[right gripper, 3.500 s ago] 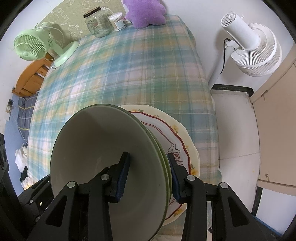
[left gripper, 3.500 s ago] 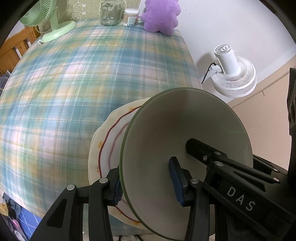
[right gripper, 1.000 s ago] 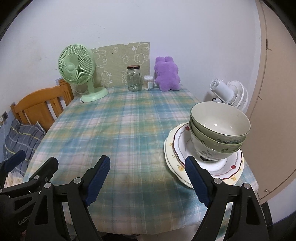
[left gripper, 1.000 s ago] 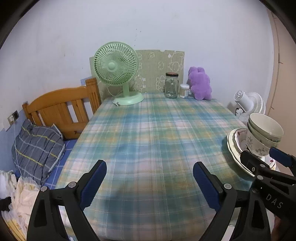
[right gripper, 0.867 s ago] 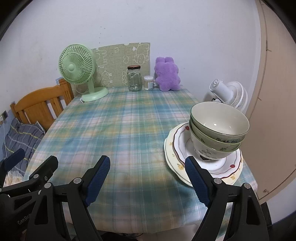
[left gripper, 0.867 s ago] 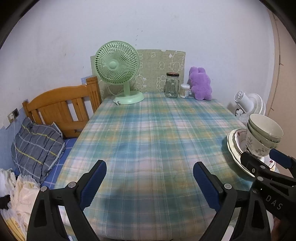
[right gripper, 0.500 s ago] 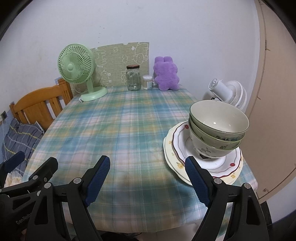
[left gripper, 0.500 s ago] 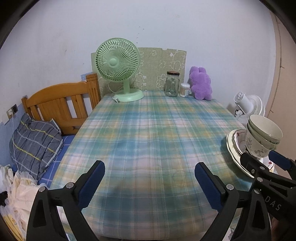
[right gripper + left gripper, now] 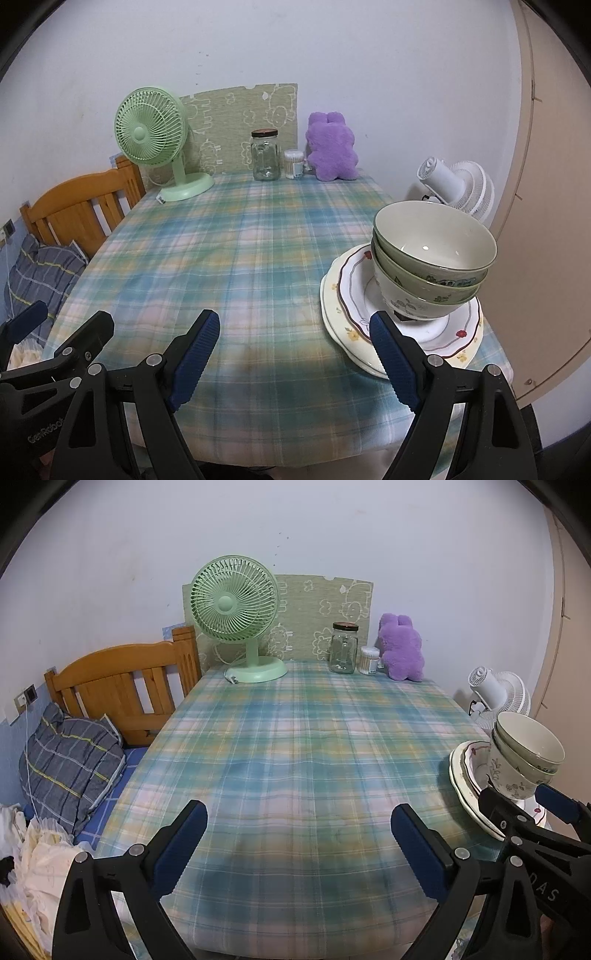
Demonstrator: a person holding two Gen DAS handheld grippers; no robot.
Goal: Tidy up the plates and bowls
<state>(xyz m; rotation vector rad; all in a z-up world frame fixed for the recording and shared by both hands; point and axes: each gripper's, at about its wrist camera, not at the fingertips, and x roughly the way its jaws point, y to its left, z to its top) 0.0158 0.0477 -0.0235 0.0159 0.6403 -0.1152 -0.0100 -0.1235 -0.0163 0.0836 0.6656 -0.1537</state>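
- Left wrist view: left gripper (image 9: pixel 299 834) has jaws wide apart, nothing between them, hovering over the near edge of the plaid tablecloth (image 9: pixel 295 746). 3.5 s ago it was clamped on a green bowl rim w/ the plates right below; now it's pulled back and the whole table shows.
- Stack of bowls (image 9: pixel 524 758) sits on the plates (image 9: pixel 466 775) at the table's right edge. Right gripper (image 9: pixel 532 808) pokes in from lower right, blocking the near part of the plates.
- Back of table: green fan (image 9: pixel 236 616), glass jar (image 9: pixel 343 648), purple plush (image 9: pixel 402 651). Well apart from the stack.
- Right wrist view: right gripper (image 9: pixel 295 354) also spread open, empty. It too let go of the bowl since 3.5 s ago.
- Bowls (image 9: pixel 432 258) nested, look like three, on two stacked plates (image 9: pixel 347 291), near the table's right corner. Over the last sec. almost nothing shifted.
- Judgement: stacking looks done; both tools backed off.
- Unclear: exact bowl count; plate's near rim is hidden behind the right gripper's finger; stack sits close to the edge, overhang can't be told.
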